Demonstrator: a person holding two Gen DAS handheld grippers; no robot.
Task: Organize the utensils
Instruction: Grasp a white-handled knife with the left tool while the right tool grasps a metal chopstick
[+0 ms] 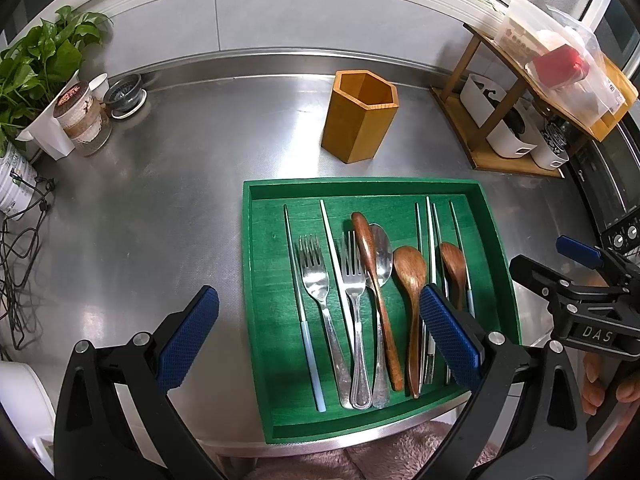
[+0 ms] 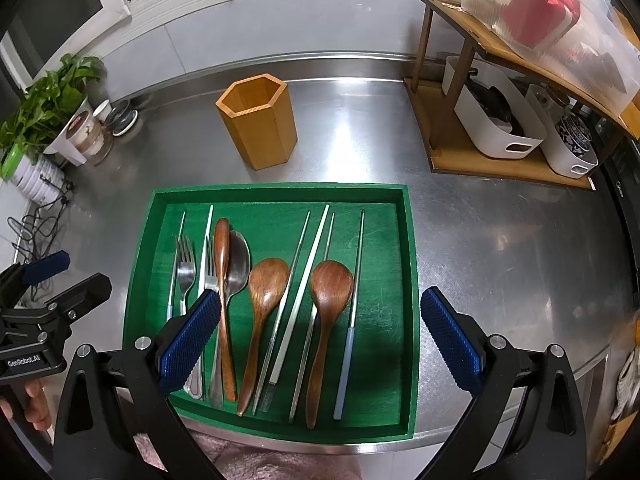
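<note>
A green tray [image 1: 264, 280] [image 2: 408, 280] lies on the steel counter and holds two metal forks [image 1: 316, 276], a metal spoon [image 1: 382, 256], three wooden spoons [image 2: 264, 292] and several metal chopsticks [image 2: 304, 280]. An empty hexagonal wooden holder [image 1: 358, 118] [image 2: 260, 120] stands behind the tray. My left gripper [image 1: 320, 320] is open and empty above the tray's near left part. My right gripper [image 2: 320, 316] is open and empty above the tray's near edge. Each gripper shows at the side of the other's view, the right one [image 1: 560, 260] and the left one [image 2: 76, 276].
A potted plant [image 1: 36, 64], a cup and a small strainer stand at the back left, with cables beside them. A wooden shelf [image 2: 500, 160] with white bins and plastic boxes stands at the back right. An oven front is at the far right.
</note>
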